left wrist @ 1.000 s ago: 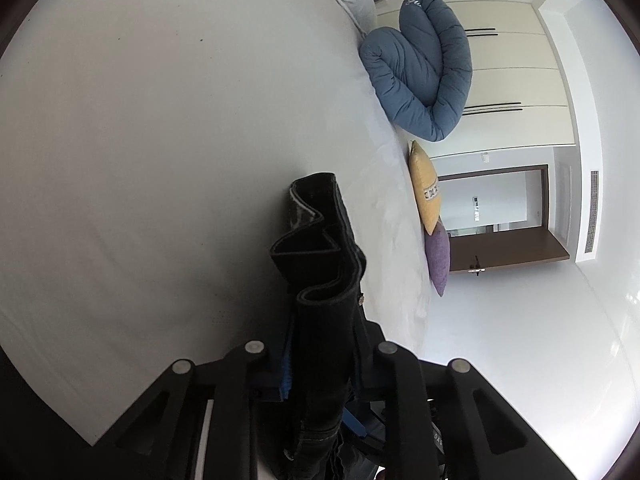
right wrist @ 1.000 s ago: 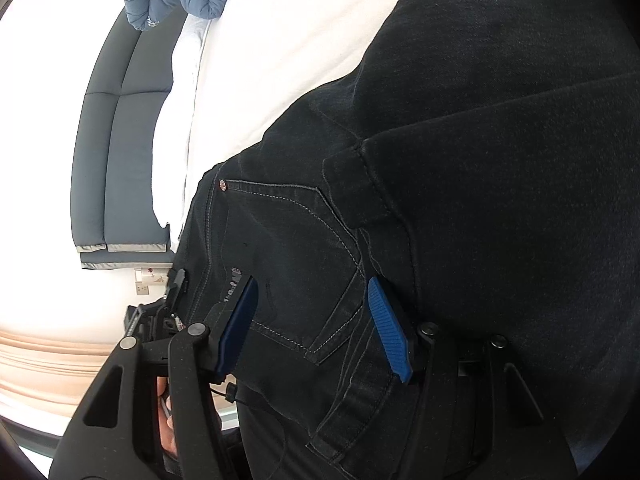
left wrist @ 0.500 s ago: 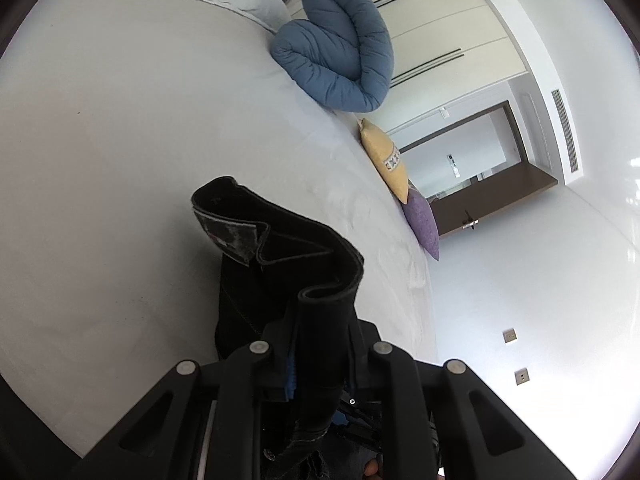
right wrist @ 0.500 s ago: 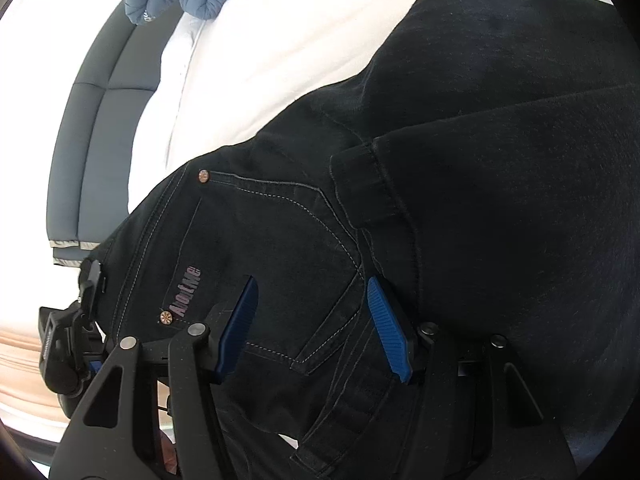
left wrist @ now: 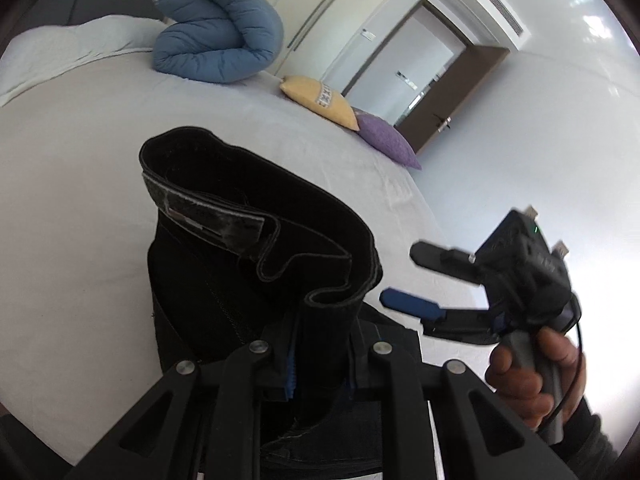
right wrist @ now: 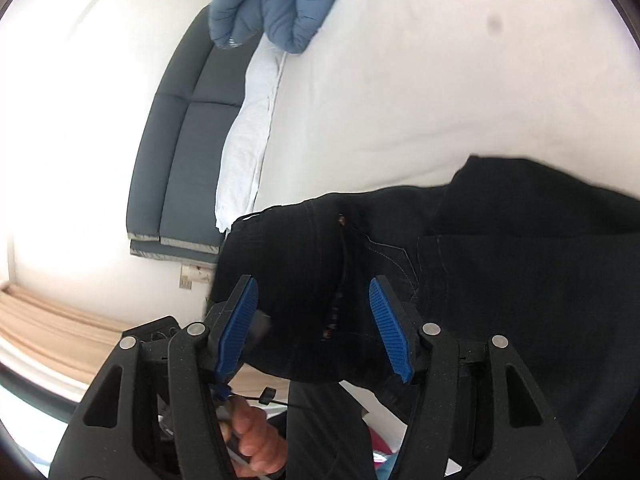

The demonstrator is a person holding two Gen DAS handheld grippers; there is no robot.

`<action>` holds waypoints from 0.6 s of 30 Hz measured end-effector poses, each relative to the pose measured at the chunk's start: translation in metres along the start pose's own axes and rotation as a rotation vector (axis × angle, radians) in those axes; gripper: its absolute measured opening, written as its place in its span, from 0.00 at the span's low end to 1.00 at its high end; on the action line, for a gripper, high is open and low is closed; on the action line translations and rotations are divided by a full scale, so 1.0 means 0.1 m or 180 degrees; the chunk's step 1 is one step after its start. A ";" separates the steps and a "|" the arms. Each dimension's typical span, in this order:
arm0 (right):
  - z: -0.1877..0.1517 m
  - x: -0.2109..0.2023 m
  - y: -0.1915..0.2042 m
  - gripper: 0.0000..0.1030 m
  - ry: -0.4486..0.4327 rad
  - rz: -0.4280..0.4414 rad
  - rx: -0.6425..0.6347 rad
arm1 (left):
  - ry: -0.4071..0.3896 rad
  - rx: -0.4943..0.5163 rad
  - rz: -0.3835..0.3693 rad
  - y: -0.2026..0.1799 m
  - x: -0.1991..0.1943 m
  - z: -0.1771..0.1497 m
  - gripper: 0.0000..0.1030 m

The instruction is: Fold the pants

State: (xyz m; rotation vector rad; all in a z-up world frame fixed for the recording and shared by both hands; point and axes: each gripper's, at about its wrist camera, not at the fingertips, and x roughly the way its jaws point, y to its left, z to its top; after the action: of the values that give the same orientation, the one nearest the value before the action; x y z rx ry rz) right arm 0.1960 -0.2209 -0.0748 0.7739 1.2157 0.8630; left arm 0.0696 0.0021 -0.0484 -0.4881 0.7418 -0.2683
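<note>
Since a second ago: I lifted black jeans (left wrist: 256, 264) off white bed (left wrist: 72, 208); waistband now hangs above sheet, nearer than blue duvet roll (left wrist: 216, 40). Judgement: fold not begun, garment being raised to straighten.

Left gripper (left wrist: 320, 344): nearly closed, clamped on bunched waistband, rolled upright, pointing down toward bed.

Right gripper (right wrist: 314, 328): jaws opening, pads clear of denim, pocket area lying between them. Right hand (left wrist: 536, 376) on handle.
</note>
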 end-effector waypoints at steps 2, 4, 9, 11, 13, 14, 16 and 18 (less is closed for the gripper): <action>-0.01 -0.16 -0.04 0.62 -0.0036 -0.0041 -0.0020 | 0.0127 0.0257 0.0042 -0.24 0.14 -0.11 0.17; -0.06 -0.28 -0.13 0.62 -0.0056 -0.0171 -0.0011 | 0.0310 0.0687 0.0191 -0.56 0.34 -0.32 0.17; -0.34 -0.54 -0.57 0.63 -0.0023 -0.0348 0.0223 | 0.0600 0.1590 0.0316 -1.14 0.61 -0.93 0.17; -0.44 -0.66 -0.80 0.66 0.0003 -0.0443 0.0316 | 0.0669 0.1831 0.0322 -1.27 0.66 -1.12 0.17; -0.55 -0.65 -0.99 0.66 0.0031 -0.0475 0.0465 | 0.0708 0.2022 0.0409 -1.35 0.70 -1.28 0.17; -0.60 -0.65 -1.08 0.66 0.0048 -0.0525 0.0559 | 0.0711 0.2059 0.0432 -1.35 0.71 -1.31 0.17; -0.72 -0.65 -1.27 0.66 0.0022 -0.0533 0.0736 | 0.0676 0.2103 0.0467 -1.37 0.70 -1.32 0.17; -0.80 -0.66 -1.38 0.66 -0.0017 -0.0457 0.0844 | 0.0652 0.2146 0.0490 -1.37 0.69 -1.31 0.17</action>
State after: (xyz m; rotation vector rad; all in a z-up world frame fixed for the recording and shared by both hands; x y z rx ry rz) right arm 0.1283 -0.3405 -0.1793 0.8878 1.3805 0.5885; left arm 0.0184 -0.1857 -0.1006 0.2383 0.8300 -0.4060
